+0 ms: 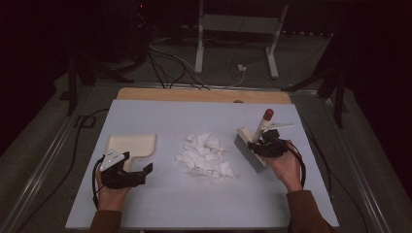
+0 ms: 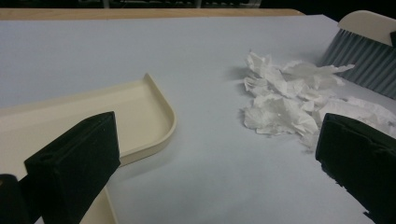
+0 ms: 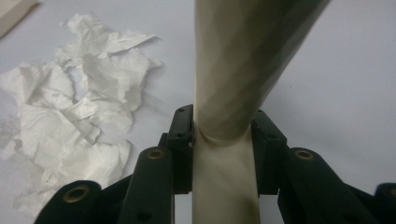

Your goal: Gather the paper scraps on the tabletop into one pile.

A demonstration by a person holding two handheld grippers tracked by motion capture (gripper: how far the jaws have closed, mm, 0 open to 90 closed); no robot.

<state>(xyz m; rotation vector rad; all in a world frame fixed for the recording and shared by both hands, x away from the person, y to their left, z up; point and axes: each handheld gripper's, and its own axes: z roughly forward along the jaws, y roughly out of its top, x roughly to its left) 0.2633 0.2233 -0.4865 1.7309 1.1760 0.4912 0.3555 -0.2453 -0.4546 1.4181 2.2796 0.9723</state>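
a cream hand brush point(image 1: 252, 145) with grey bristles stands right of centre, its handle pinched by the right tongs point(image 1: 266, 144). crumpled white paper point(image 1: 206, 158) lies mid-frame on the pale bench point(image 1: 194, 204). at left, the left tongs point(image 1: 130, 172) are spread beside a cream dustpan point(image 1: 133, 144). no writing is legible.

The cream plastic dustpan point(image 2: 140, 112) looks smooth and faintly glossy; the crumpled white paper scraps point(image 1: 205, 156) are matt; the brush's grey bristles point(image 2: 369, 65) look fine and ribbed.
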